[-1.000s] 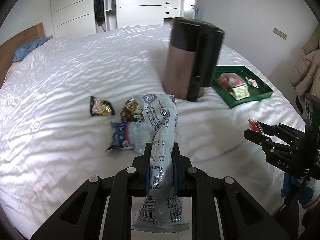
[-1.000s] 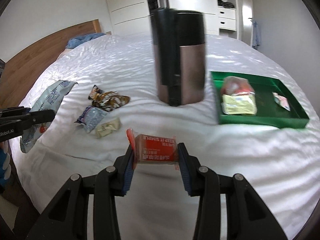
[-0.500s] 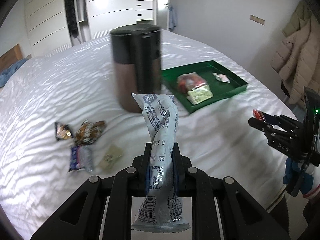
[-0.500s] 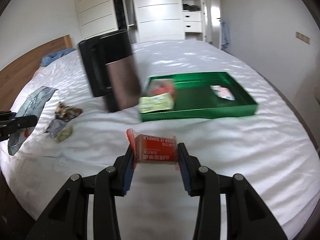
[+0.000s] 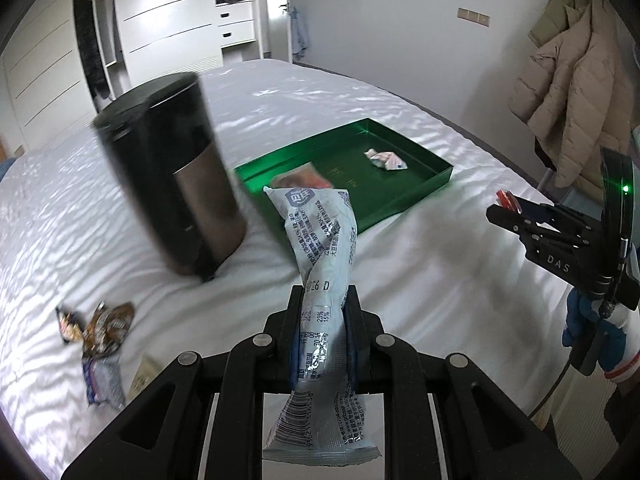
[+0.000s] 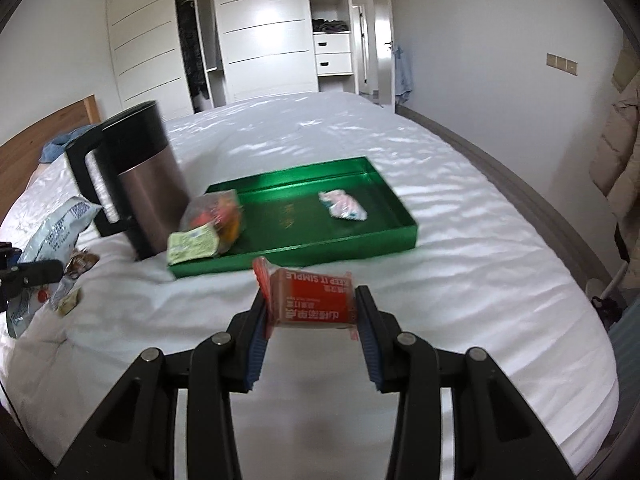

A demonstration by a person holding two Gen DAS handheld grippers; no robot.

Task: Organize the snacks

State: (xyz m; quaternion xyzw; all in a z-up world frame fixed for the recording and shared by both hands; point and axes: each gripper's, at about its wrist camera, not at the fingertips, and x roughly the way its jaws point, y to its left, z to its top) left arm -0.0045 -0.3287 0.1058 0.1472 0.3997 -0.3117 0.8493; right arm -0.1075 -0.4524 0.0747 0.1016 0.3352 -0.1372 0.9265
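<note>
Tray (image 6: pixel 400 236) now fills the middle of both my views, where a second ago the dark jug stood dead ahead and the green tray sat off to the right. Both my hands have swung toward it across the bed (image 6: pixel 460 280), which I take to mean the carry is nearly over and the drop comes next.

My left jaws (image 5: pixel 322 320) are clenched tight on the long pale blue snack packet (image 5: pixel 320 240), which twists up between them and hangs out below. My right jaws (image 6: pixel 310 308) stand wide but are grasping the red snack box (image 6: pixel 314 298) by its two ends, hovering just short of the tray's near wall.

Inside the tray lie a clear bag of orange and red sweets (image 6: pixel 214 210), a yellow-green packet (image 6: pixel 192 242) hanging over the near-left corner, and a small pink-and-white wrapper (image 6: pixel 342 206) toward the far side. The middle is bare, so there is room.

The jug (image 5: pixel 176 176) stands just beside the tray's left end, between my left jaws and the tray; I judge I must pass it on the right. Loose wrappers (image 5: pixel 100 324) wait on the bed at my left, yet to be fetched.
</note>
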